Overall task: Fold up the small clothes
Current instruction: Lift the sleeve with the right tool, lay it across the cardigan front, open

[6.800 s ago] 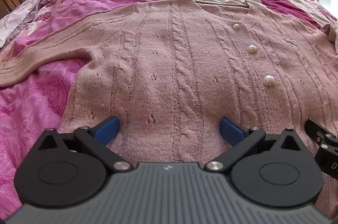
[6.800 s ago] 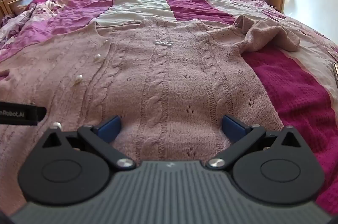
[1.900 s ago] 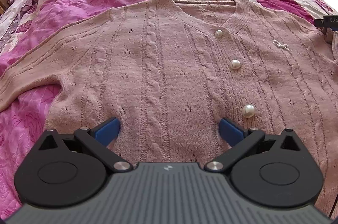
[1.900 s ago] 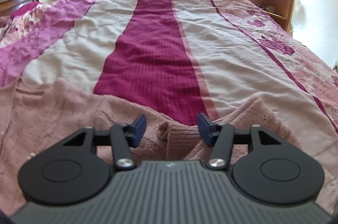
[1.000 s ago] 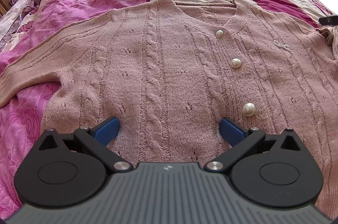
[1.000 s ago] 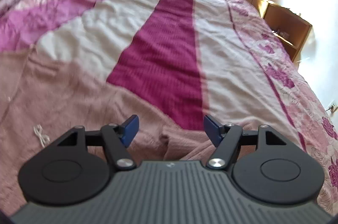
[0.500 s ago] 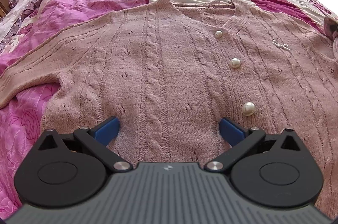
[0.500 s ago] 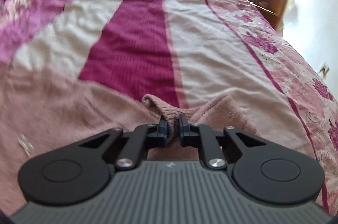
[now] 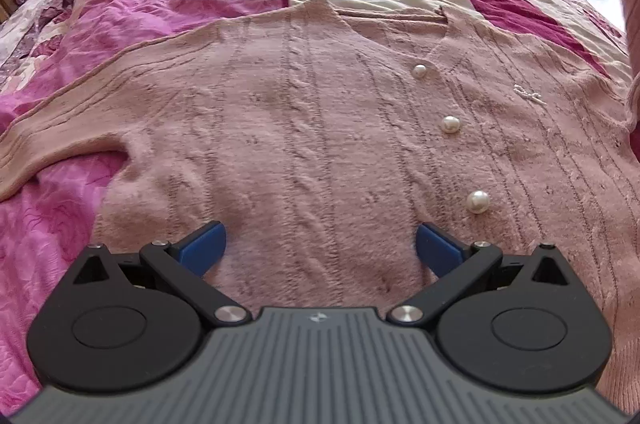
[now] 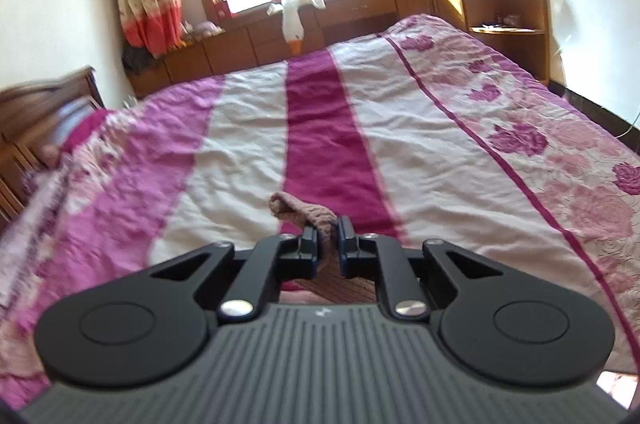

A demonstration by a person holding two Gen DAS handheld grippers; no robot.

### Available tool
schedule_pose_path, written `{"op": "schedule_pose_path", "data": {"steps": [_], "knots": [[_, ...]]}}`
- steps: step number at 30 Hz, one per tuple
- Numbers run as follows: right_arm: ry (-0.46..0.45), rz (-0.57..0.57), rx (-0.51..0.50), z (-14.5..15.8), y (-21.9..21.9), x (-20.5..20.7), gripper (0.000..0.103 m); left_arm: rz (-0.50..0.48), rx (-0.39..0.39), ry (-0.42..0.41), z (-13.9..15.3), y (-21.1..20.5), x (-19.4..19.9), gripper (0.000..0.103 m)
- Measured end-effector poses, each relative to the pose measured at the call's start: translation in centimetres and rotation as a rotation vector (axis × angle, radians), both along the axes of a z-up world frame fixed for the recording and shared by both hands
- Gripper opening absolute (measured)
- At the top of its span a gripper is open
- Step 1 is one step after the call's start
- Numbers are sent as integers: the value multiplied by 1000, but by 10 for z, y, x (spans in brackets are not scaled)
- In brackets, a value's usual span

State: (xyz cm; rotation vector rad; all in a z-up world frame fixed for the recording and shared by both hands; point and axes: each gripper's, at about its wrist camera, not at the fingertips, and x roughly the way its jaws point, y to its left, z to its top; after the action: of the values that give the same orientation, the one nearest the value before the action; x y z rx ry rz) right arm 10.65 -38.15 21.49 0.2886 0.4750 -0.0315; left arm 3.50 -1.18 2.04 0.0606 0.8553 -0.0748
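A dusty-pink cable-knit cardigan (image 9: 320,128) with pearl buttons (image 9: 451,123) lies flat and face up on the bed. My left gripper (image 9: 318,244) hovers open over its lower front, blue pads wide apart with nothing between them. The cardigan's left sleeve (image 9: 60,128) stretches out to the left. In the right wrist view my right gripper (image 10: 327,238) is shut on the knit cuff of the other sleeve (image 10: 298,210) and holds it high above the bedspread. That lifted sleeve hangs at the right edge (image 9: 632,4) of the left wrist view.
A bedspread (image 10: 332,128) striped in magenta, cream and pink florals covers the bed. A wooden headboard (image 10: 36,112) stands on the left. Low wooden cabinets (image 10: 360,16), a plush goose (image 10: 294,14) and a shelf unit (image 10: 508,8) line the far side under the window.
My right gripper closed on the sleeve cuff, then rose and rolled, lifting the cuff off the bed. The sleeve now hangs at the right edge of the left wrist view. My left gripper stayed still.
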Motion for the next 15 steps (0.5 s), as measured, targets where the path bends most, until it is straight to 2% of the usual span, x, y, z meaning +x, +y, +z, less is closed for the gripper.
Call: {"op": "schedule_pose_path", "data": {"steps": [9,15], "knots": [[-79,71,172,44,46,-7,12,80,-14,-14,12,34,-13,103],[-92,68,305,51,84,0,12,142,-43,-36,22,64,-20,103]]}}
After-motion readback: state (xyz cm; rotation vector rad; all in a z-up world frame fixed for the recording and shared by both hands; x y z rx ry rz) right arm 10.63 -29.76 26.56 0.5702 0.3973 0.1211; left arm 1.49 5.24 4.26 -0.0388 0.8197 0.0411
